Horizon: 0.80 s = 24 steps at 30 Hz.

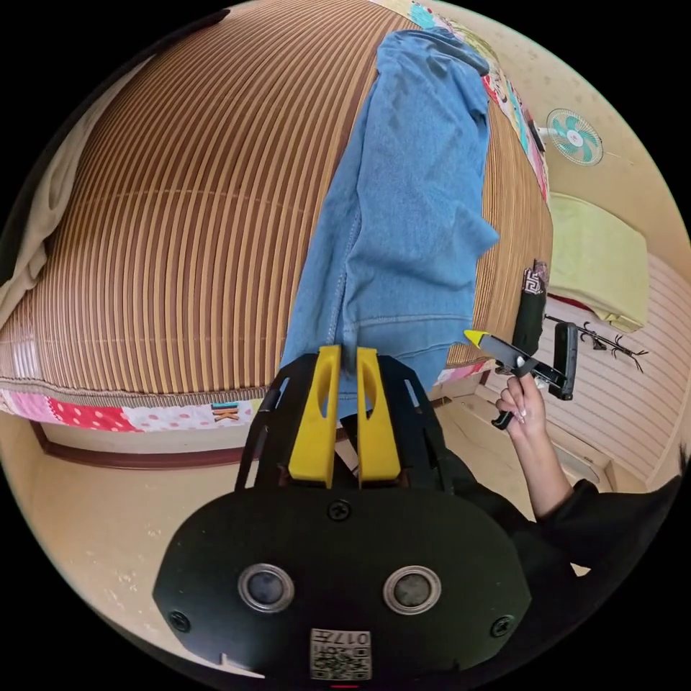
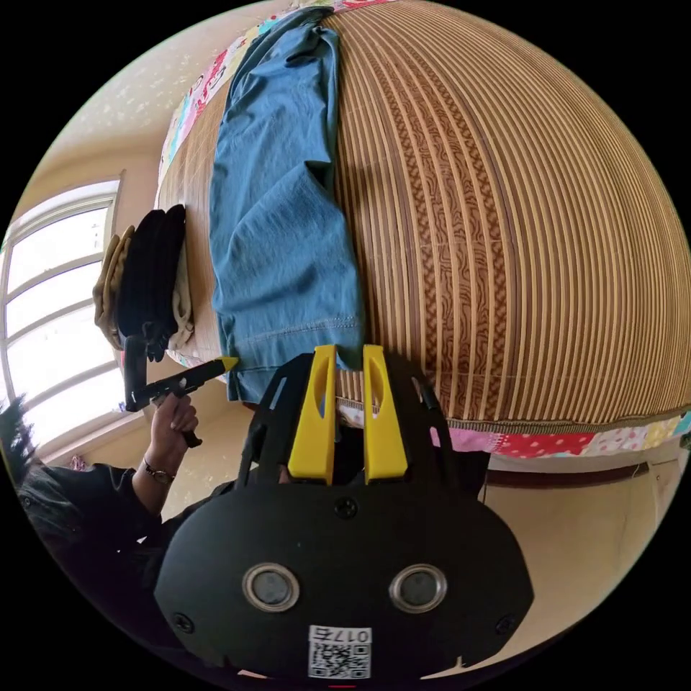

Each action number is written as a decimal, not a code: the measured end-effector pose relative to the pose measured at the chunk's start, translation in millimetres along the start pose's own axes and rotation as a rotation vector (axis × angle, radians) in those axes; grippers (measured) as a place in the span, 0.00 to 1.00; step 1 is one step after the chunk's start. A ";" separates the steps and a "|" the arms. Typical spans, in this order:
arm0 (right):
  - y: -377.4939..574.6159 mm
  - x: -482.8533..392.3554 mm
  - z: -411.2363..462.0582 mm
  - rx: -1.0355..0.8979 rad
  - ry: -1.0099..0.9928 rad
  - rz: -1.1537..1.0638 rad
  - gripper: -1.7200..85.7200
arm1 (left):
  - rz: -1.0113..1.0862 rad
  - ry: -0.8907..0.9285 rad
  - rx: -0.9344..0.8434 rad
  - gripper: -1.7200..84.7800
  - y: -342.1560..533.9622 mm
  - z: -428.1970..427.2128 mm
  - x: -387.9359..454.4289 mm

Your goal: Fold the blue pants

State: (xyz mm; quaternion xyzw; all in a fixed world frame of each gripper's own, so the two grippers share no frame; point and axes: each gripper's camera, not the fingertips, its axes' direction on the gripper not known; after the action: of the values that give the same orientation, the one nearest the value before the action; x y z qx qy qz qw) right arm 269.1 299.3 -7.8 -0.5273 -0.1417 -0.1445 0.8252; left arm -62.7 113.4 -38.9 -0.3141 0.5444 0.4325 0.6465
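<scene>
The blue pants [image 1: 403, 209] lay lengthwise on the bamboo mat [image 1: 180, 216], hem at the bed's edge. The left gripper [image 1: 348, 354] and the right gripper [image 2: 349, 353] hovered at that hem, jaws nearly closed, gripping nothing visible.

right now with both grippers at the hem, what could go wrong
The blue pants lie near the edge of the striped mat, so a pull toward the person could drag them off the bed. The left gripper and right gripper each sit at a hem corner; an uneven lift may skew the fold.
</scene>
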 end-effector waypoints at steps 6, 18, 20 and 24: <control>35.2 -19.6 -43.2 0.060 -0.157 -0.092 0.04 | 0.145 0.342 -0.017 0.03 25.6 -41.5 22.3; 78.9 -25.9 27.6 -0.150 -0.115 -0.140 0.06 | 0.038 0.214 -0.010 0.04 92.8 -44.0 -19.7; 65.4 -16.5 24.3 -0.111 -0.163 -0.114 0.09 | -0.031 0.161 -0.017 0.07 86.8 -24.3 -25.6; 33.0 -14.7 -3.9 0.031 -0.121 -0.109 0.13 | 0.013 0.124 0.136 0.14 70.8 -43.0 -5.9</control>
State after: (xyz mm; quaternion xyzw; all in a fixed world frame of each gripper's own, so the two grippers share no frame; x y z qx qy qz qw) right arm 268.7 310.4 -42.5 -0.5138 -0.2220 -0.1549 0.8141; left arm -145.3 104.8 -37.6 -0.2921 0.6134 0.3786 0.6285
